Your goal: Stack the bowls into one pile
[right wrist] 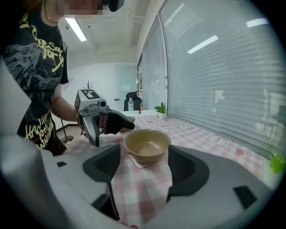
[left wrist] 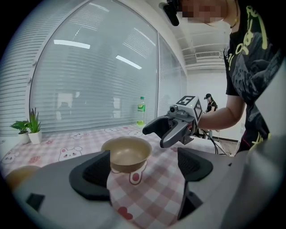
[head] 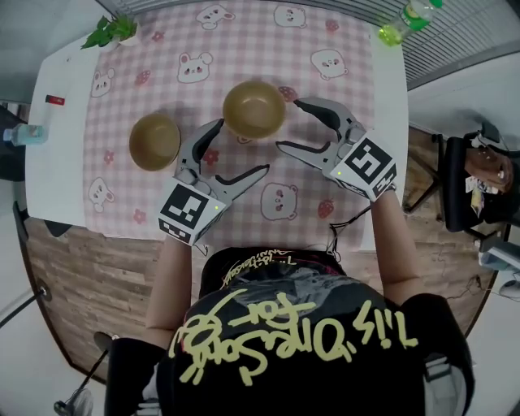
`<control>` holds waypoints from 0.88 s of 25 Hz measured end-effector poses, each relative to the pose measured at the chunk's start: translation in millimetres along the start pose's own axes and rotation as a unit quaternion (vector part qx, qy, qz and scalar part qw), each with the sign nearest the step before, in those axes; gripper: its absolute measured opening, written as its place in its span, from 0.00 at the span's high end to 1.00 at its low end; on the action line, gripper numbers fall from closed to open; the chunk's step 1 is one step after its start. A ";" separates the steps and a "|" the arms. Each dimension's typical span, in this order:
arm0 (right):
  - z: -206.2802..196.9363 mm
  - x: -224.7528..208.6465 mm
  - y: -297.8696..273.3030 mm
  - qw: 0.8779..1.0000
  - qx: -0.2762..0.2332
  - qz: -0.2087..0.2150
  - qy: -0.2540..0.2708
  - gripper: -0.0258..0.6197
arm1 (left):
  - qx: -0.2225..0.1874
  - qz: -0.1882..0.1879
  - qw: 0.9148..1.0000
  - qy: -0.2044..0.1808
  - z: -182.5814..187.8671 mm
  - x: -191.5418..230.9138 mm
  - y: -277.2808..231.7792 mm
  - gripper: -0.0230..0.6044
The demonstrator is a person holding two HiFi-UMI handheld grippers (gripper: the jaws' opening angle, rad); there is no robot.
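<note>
Two tan bowls stand on the pink checked tablecloth (head: pixel 244 49). One bowl (head: pixel 253 108) is mid-table, between my two grippers; it also shows as the bowl (left wrist: pixel 126 153) ahead of the left jaws and the bowl (right wrist: pixel 147 145) ahead of the right jaws. The other bowl (head: pixel 154 140) sits to the left, its edge (left wrist: pixel 18 175) just visible at the left gripper view's rim. My left gripper (head: pixel 240 149) is open, short of the middle bowl. My right gripper (head: pixel 288 125) is open beside that bowl's right, holding nothing.
A small potted plant (head: pixel 111 31) stands at the table's far left corner and a green bottle (head: pixel 406 20) at the far right. A red item (head: pixel 54 100) lies on the bare white strip at the left. An office chair (head: pixel 471 175) stands right of the table.
</note>
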State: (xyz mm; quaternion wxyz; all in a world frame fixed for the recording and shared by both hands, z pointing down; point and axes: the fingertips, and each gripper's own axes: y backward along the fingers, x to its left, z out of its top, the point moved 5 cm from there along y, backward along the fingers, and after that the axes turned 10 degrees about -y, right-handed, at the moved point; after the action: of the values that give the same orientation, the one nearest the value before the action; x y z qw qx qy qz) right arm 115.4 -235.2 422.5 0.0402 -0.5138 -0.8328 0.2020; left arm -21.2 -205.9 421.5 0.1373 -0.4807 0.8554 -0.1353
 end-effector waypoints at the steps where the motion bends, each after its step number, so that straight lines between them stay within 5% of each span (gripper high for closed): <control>1: -0.2 -1.8 -2.1 1.000 0.000 0.004 0.001 0.47 | 0.003 0.005 1.000 0.002 -1.8 1.3 -1.7 0.22; 22: -9.1 -13.2 -22.8 0.999 -0.001 0.034 -0.020 0.47 | 0.018 0.031 0.999 0.022 -15.1 22.4 -20.3 0.22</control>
State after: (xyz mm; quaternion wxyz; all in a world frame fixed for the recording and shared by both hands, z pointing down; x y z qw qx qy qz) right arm 104.9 -252.9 441.3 0.0162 -0.5377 -0.8158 0.2125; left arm -21.9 -233.9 440.5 0.1307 -0.4483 0.8702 -0.1569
